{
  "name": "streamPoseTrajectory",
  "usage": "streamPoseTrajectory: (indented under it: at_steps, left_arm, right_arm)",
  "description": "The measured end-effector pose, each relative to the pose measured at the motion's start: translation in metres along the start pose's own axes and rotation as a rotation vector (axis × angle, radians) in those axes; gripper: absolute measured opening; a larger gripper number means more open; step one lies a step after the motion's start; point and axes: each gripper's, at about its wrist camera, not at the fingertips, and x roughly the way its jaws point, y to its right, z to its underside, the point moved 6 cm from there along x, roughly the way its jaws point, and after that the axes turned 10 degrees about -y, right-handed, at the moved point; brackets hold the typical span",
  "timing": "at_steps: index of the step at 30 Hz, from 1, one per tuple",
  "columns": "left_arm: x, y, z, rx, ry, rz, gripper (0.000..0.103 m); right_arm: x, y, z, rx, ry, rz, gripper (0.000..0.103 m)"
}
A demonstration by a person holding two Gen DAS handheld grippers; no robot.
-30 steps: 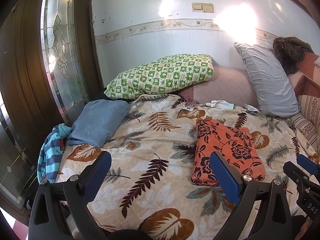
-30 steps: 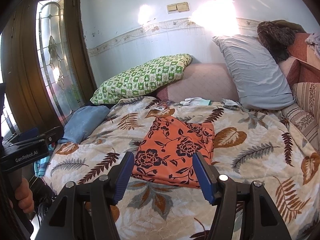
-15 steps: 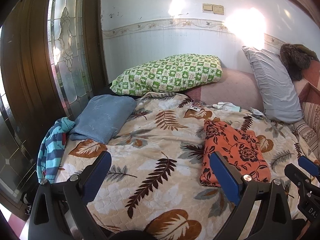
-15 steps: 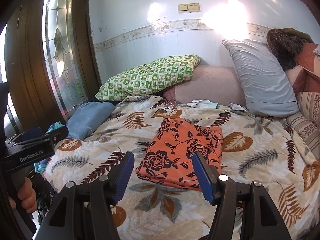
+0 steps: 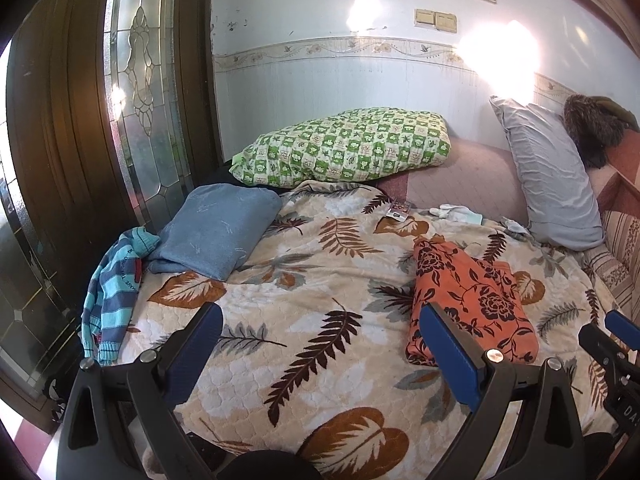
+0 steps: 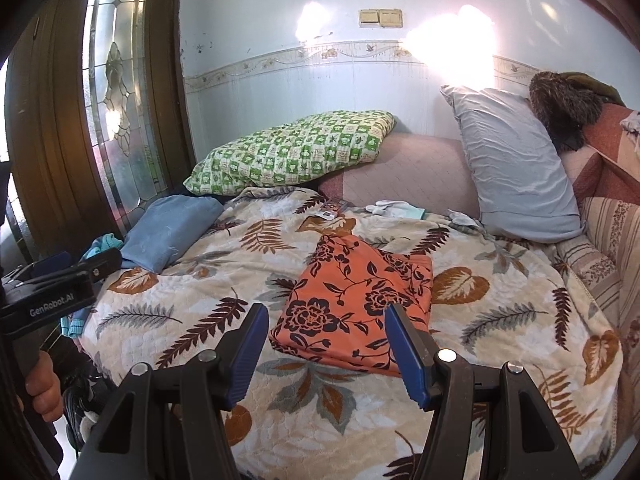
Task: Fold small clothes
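A folded orange garment with dark flowers (image 6: 356, 300) (image 5: 468, 296) lies flat on the leaf-patterned bedspread (image 5: 304, 280). My right gripper (image 6: 324, 336) hovers in front of its near edge, open, with nothing between the blue pads. My left gripper (image 5: 320, 344) is open over bare bedspread, left of the orange garment and apart from it. A striped blue garment (image 5: 116, 280) hangs crumpled over the bed's left edge. A folded blue cloth (image 5: 216, 232) lies beside it.
A green checked pillow (image 5: 344, 148) and a grey pillow (image 5: 548, 184) lean at the back. Small white socks (image 6: 396, 209) and a card (image 5: 398, 211) lie near the headboard cushion. A wooden door with leaded glass (image 5: 136, 92) stands left. A hand (image 6: 40, 384) holds the left gripper.
Both grippers have drawn back a little from the bed, so the orange garment sits further off in both views. Both stay open and the clothes have not moved.
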Motion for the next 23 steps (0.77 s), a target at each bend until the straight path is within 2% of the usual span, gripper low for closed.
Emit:
streamPoseTrajectory:
  at_steps: [4,8,13,23]
  left_arm:
    - [0.011,0.012,0.006,0.026,-0.029,0.005,0.099]
    - [0.042,0.036,0.007,0.072,-0.082,0.014,0.099]
    - [0.077,0.069,-0.005,0.114,-0.122,0.021,0.099]
    - [0.104,0.1,-0.038,0.139,-0.094,0.077,0.099]
  right_arm:
    - [0.014,0.013,0.002,0.019,-0.024,0.018,0.068]
    - [0.046,0.032,0.002,0.033,-0.062,0.031,0.068]
    - [0.069,0.058,-0.01,0.096,-0.043,0.007,0.068]
    - [0.1,0.085,-0.028,0.1,-0.053,0.035,0.068]
